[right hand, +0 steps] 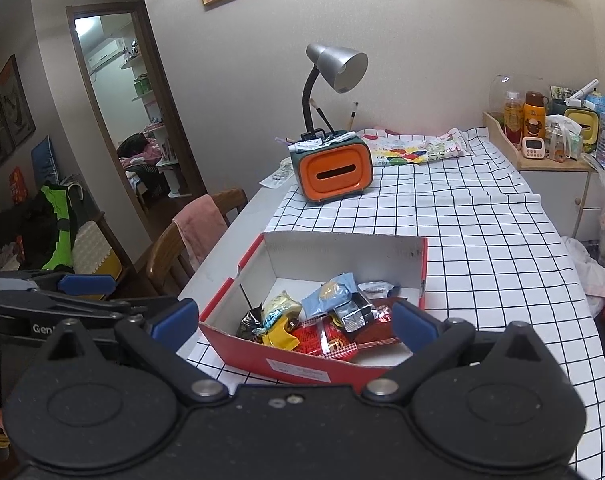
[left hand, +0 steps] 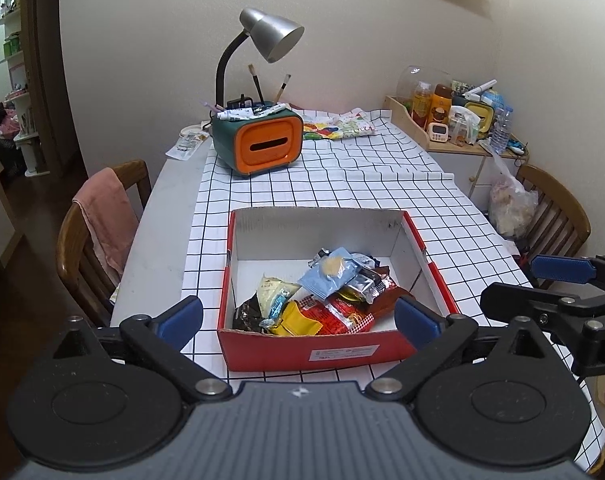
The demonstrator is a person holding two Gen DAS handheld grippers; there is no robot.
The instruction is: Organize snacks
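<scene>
Both tongs spread wide, nothing between the pads. Left tongs (left hand: 298,316) hang just short of the red box's (left hand: 342,354) near wall; right tongs (right hand: 294,318) sit at the same wall, angled in from the box's right corner. In the left view we see the right tongs off to the side, also gaping.

Just ahead of both: the snacks (left hand: 326,296), a loose heap of small wrappers in the near half of the box. The far half of the box floor is bare. No wrappers show on the checked cloth (left hand: 382,188) around the box. So the snacks lie gathered in the box. That fits either a pile waiting to be sorted out or one already collected; we can't tell which.

Handling, as we judge it:
- Light blue pouch (left hand: 328,276) lies on top, flat film with one round biscuit inside. Light and crushable, so pinch the sealed edge, not the middle.
- Red packs (left hand: 334,314) and the silver-black one (left hand: 364,286) are glossy foil. Likely slippery, so grip a crimped end seam.
- Yellow pack (left hand: 298,322) is wedged against the near wall with little pad clearance.
- All of it is soft and overlapping, so lifting one will probably drag its neighbours.
- The box is thin card with no lid. Walls will flex if bumped.

Further out on the tabletop: the orange-fronted holder (left hand: 258,144) with the lamp (left hand: 270,36), well clear of the box.
</scene>
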